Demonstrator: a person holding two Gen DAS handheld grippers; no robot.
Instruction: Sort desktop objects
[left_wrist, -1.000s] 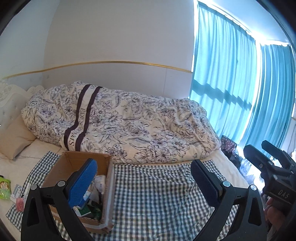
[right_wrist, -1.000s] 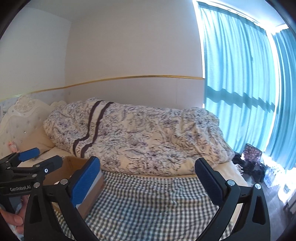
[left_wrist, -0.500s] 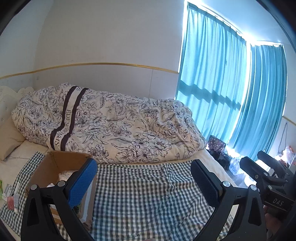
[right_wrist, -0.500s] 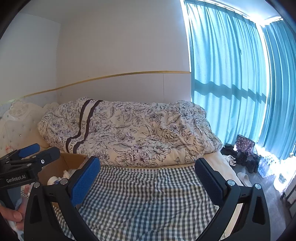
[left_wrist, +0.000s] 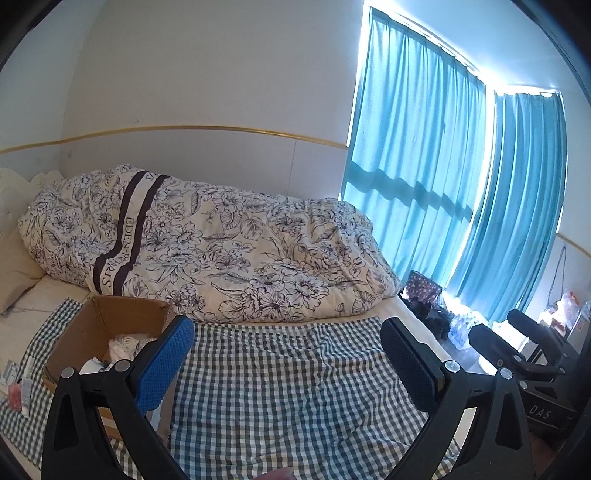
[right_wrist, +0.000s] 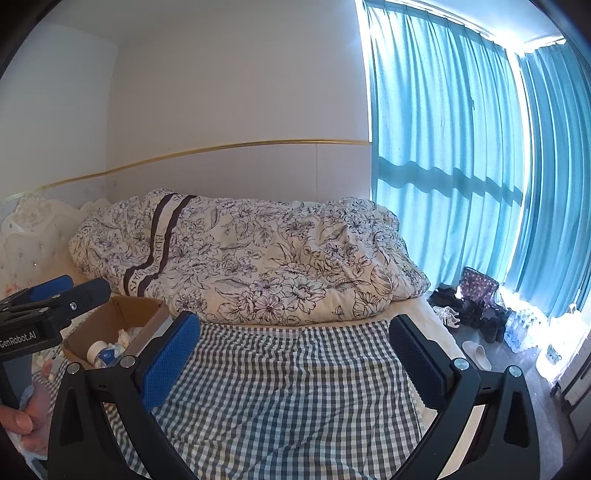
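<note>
Both the left hand-held gripper (left_wrist: 286, 354) and the right hand-held gripper (right_wrist: 295, 350) hang wide and empty above the checked cloth (left_wrist: 295, 387) on the bed. The cardboard box (left_wrist: 92, 332) already holds sorted bits. I judge this a between-picks pause; next, reach leftward for the small packets (left_wrist: 16, 387) beside the box.

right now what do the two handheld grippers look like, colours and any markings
Both are black plastic frames with silver screws. The left gripper has one bright blue dimpled pad and one dark textured pad; in the right wrist view its body reads "GenRobot.AI" in white. The right gripper has the same blue and dark pad pairing; in the left wrist view its body reads "DAS". No cables or sleeves show.
</note>
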